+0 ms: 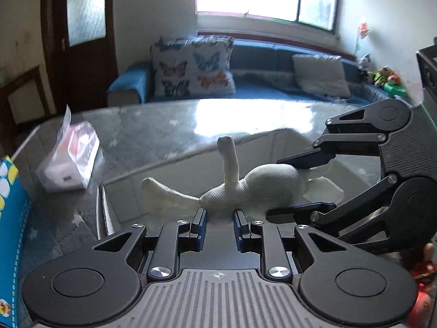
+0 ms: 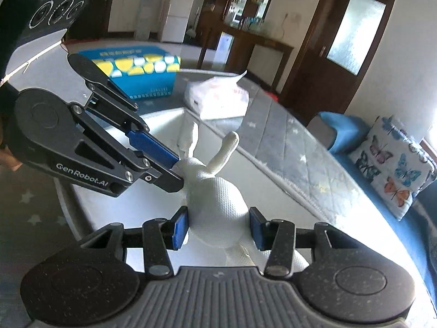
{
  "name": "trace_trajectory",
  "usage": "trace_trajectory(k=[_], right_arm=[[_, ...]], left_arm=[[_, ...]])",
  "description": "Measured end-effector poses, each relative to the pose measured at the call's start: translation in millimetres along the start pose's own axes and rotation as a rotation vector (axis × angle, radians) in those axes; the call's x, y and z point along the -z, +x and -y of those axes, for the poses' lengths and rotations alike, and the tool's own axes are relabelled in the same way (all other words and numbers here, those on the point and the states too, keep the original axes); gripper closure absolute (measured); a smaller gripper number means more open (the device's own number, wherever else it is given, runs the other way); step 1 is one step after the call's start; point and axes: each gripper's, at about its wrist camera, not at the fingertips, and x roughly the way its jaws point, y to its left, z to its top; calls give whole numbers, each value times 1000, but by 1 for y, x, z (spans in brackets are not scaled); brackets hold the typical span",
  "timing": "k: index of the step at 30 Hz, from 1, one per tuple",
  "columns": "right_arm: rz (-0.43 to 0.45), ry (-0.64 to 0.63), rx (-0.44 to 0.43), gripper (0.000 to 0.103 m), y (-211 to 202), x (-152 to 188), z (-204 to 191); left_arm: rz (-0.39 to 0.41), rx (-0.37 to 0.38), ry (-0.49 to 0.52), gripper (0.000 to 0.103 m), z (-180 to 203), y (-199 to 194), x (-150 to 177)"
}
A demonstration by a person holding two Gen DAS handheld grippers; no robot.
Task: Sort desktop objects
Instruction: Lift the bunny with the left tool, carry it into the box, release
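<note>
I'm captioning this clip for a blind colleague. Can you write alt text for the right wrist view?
A white stuffed toy sits between the right gripper's blue pads, while the left gripper pinches its far end above a white tray. Behind are a tissue pack and blue box.

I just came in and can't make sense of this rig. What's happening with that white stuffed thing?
A person is working two hand-held tools on a white plush toy that lies in a shallow white bin on the table. The right tool has its fingers on either side of the toy's body. The left tool is closed on the toy near its limbs. A blue patterned box and a tissue pack sit further back on the table, untouched.
</note>
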Motion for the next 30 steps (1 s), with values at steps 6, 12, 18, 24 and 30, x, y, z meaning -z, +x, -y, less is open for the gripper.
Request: trace_trajectory(k=[6,12,18,24,30], right_arm=[[-33,35,11,52,29,5,11],[-38,79,42,50,26,9,13],[-40,81,73,47,2,12,10],[-15,115,86,45,-34,18,5],[8,128,95,43,-69,29,-5]], left_arm=[[-66,-41,-38,81,-9,27,3],[-41,-58,-58,81,-11,17,5],[-23,-57,-73,79,-5,1,6],[-6,-40,-78,77,8,-15,9],[10,-21,-82,77,25,-31,17]])
